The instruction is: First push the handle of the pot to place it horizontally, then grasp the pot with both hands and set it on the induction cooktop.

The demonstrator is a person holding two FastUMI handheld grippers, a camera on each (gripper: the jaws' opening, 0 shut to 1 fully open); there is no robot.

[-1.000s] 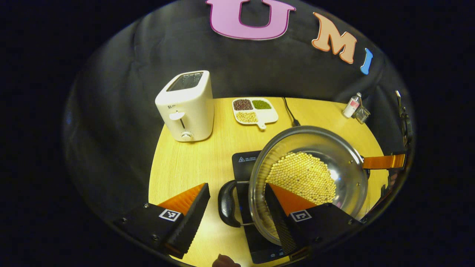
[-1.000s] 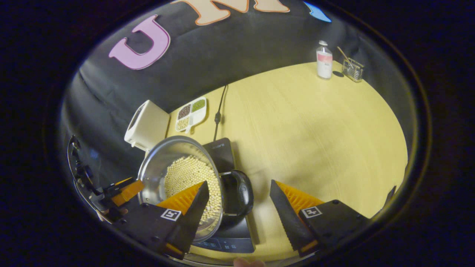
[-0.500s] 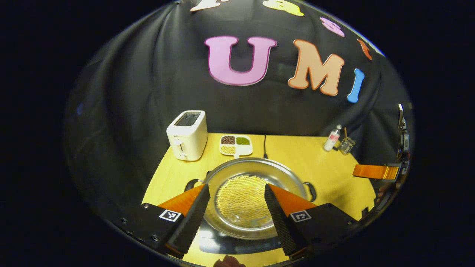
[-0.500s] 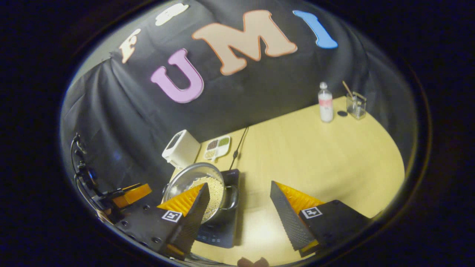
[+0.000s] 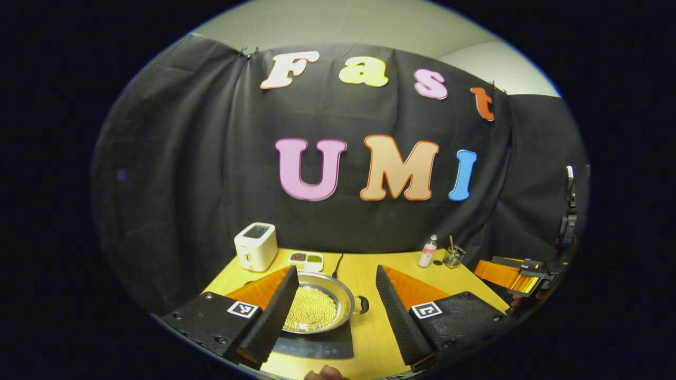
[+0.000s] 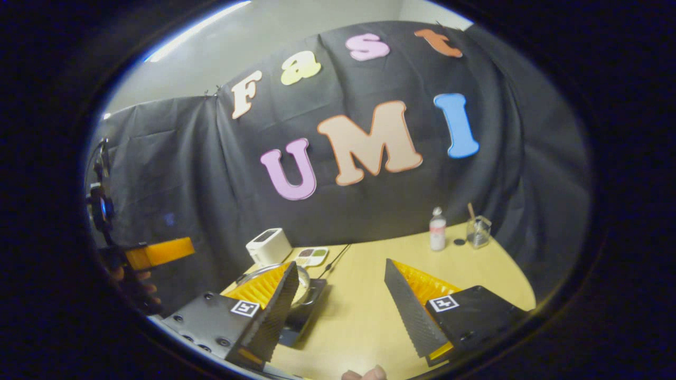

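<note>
A steel pot (image 5: 322,311) holding pale beans sits on the black induction cooktop (image 5: 317,345) near the table's front. One black side handle (image 5: 363,304) sticks out on its right. My left gripper (image 5: 332,316) is open, raised well back from the pot, with nothing between its fingers. In the right gripper view the pot (image 6: 302,279) and cooktop (image 6: 306,311) are partly hidden behind a finger. My right gripper (image 6: 340,316) is open and empty, high above the table. The right gripper (image 5: 512,274) also appears at the right edge of the left gripper view.
On the wooden table (image 5: 369,327) a white toaster (image 5: 256,246) and a divided dish of beans (image 5: 305,259) stand at the back left. A small bottle (image 5: 428,250) and a glass holder (image 5: 453,257) stand at the back right. A black cable (image 5: 338,261) runs back from the cooktop.
Both grippers have let go of the pot's handles and pulled up and back from it. The pot now rests on the cooktop, looking much smaller in both views.
</note>
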